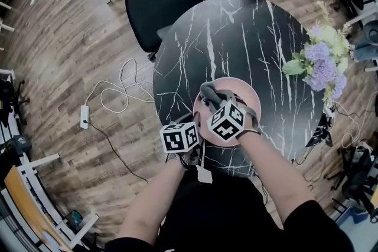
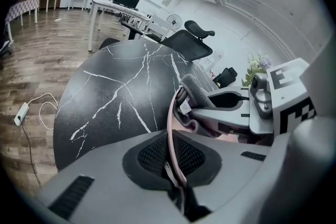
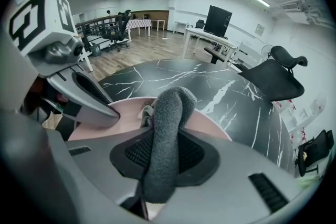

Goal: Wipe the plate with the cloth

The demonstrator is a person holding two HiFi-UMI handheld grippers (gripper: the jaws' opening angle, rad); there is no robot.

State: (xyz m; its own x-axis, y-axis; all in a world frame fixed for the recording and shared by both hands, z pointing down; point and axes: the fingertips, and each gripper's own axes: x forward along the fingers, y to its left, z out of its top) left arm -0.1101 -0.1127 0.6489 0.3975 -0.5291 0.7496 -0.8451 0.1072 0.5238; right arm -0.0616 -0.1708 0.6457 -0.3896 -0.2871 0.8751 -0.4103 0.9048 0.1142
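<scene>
Atop round plate [image 1: 247,87], fuzzy grey cloth [image 1: 210,92]

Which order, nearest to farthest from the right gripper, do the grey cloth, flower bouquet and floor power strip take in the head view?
1. Grey cloth, held by the right gripper over the plate.
2. Flower bouquet, right edge of the table.
3. Power strip, on the floor, left.

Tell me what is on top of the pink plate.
A grey cloth, pinched in the right claw, rests on the plate. The left claw clamps the plate's rim. The cloth and claws cover the surface beneath them.
</scene>
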